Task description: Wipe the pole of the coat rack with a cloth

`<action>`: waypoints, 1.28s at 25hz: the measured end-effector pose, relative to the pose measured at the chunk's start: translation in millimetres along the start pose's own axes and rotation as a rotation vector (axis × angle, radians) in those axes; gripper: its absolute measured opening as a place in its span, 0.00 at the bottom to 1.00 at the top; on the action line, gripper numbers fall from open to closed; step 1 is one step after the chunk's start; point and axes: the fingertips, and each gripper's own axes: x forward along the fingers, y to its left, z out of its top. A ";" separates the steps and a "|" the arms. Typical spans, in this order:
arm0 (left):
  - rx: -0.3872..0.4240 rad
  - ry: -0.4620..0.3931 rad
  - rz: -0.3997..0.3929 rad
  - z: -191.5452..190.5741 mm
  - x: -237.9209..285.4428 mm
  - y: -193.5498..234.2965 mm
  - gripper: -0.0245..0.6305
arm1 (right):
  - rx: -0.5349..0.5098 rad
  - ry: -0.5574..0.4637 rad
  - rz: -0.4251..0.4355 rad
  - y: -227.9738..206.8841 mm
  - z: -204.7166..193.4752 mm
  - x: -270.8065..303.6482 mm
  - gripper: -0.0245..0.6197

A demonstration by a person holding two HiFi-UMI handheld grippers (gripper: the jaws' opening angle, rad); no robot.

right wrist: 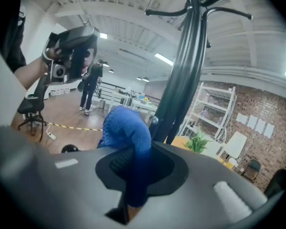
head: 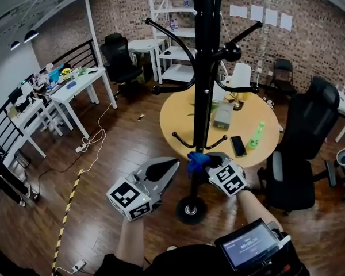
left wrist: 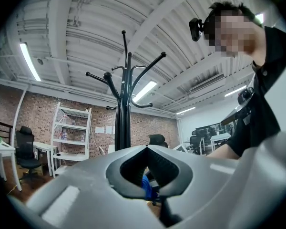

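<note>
Head view shows the cloth (head: 196, 161), blue and bunched, against the low part of the black coat rack pole (head: 204, 96), a little above the rack's round base (head: 191, 209). The right tool (head: 207, 165) sits just right of the pole, and the left tool (head: 168, 168) hangs just left of it, apart from it. Right gripper view adds what the head view does not: that tool's jaws pinch a fold of the cloth (right wrist: 128, 137), bunched beside the pole (right wrist: 181, 89). Left gripper view shows its jaws closed tip to tip on nothing. The pole (left wrist: 122, 123) rises beyond them, and a scrap of the cloth (left wrist: 148, 187) shows below. Behind the pole stands a round counter (head: 178, 125) carrying a phone (head: 238, 146) and a green bottle (head: 256, 135).
</note>
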 end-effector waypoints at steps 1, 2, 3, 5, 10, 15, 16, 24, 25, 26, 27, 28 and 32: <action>0.004 -0.004 0.003 1.0 -1.2 0.4 0.04 | -0.014 -0.033 -0.027 -4.5 10.8 -3.6 0.11; 0.008 -0.007 0.007 2.1 -2.3 0.8 0.04 | -0.037 -0.074 -0.050 -8.0 25.8 -9.4 0.11; 0.013 -0.011 0.010 3.5 -3.4 1.3 0.04 | -0.059 -0.125 -0.072 -11.7 44.7 -17.1 0.11; 0.023 -0.020 0.016 7.7 -5.8 2.4 0.04 | -0.086 -0.245 -0.121 -23.9 91.2 -38.4 0.11; 0.043 -0.044 0.029 19.0 -15.8 6.2 0.04 | -0.197 -0.475 -0.278 -65.0 207.5 -97.1 0.11; 0.065 -0.064 0.051 29.7 -33.0 10.8 0.04 | -0.251 -0.691 -0.422 -85.3 290.0 -159.3 0.11; 0.070 -0.066 0.055 32.2 -36.0 11.9 0.04 | -0.246 -0.741 -0.439 -85.6 303.0 -175.7 0.11; 0.101 -0.067 0.055 40.4 -39.2 12.9 0.04 | -0.273 -1.063 -0.294 -18.8 358.7 -274.2 0.11; 0.102 -0.064 0.052 39.8 -38.1 12.5 0.04 | -0.295 -1.082 -0.301 -12.8 360.9 -283.1 0.11; 0.103 -0.062 0.051 39.3 -37.1 12.6 0.04 | -0.312 -1.091 -0.304 -9.4 362.1 -288.0 0.11; 0.103 -0.060 0.051 38.8 -36.1 13.3 0.04 | -0.319 -1.091 -0.306 -9.3 362.2 -288.6 0.11; 0.102 -0.059 0.051 38.6 -34.9 14.1 0.04 | -0.319 -1.083 -0.310 -12.9 361.0 -285.1 0.11; 0.096 -0.056 0.041 38.2 -30.6 15.0 0.04 | -0.238 -0.933 -0.360 -57.3 337.2 -232.8 0.11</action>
